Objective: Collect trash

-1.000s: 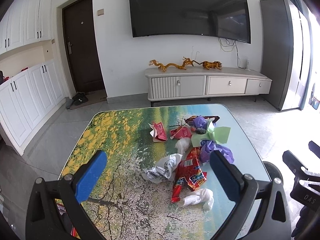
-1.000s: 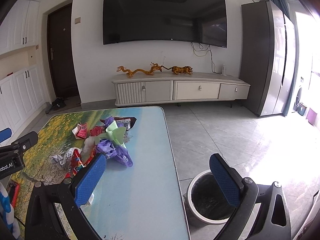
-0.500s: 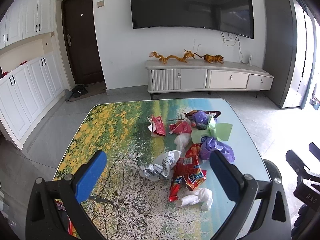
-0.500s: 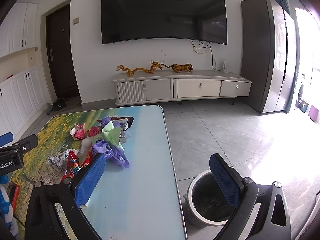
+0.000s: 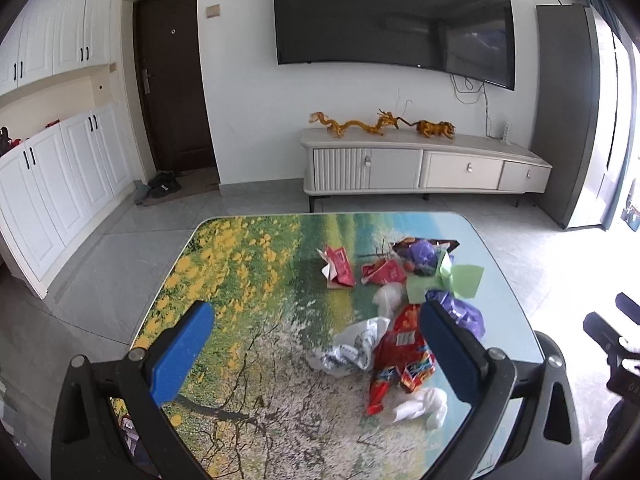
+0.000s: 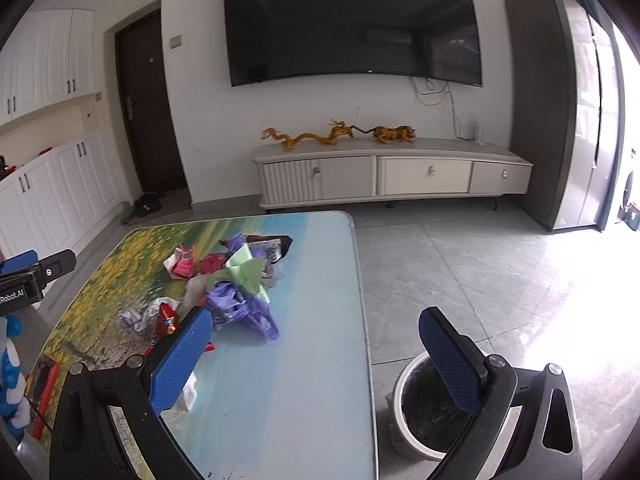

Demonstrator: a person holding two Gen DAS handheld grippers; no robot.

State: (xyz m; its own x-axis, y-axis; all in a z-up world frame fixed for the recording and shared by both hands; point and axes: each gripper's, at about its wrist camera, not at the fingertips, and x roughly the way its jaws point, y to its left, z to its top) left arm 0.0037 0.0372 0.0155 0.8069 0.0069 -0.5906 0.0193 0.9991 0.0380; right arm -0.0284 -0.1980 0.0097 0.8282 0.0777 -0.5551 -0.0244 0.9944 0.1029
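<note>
A pile of trash lies on the right half of the picture-printed table: a red snack wrapper, crumpled white plastic, a white tissue, a purple bag, green paper and small red packets. My left gripper is open and empty above the table's near side, left of the pile. My right gripper is open and empty over the table's right edge, with the purple bag and green paper ahead to the left. The bin stands on the floor below its right finger.
A TV cabinet with golden figurines stands at the far wall under a large TV. White cupboards line the left wall. A tall dark cabinet is at the right. A red object lies at the table's near left.
Both grippers have risen and drawn slightly back, so the table and pile sit lower in each view. Both stayed open. The trash has not moved.
</note>
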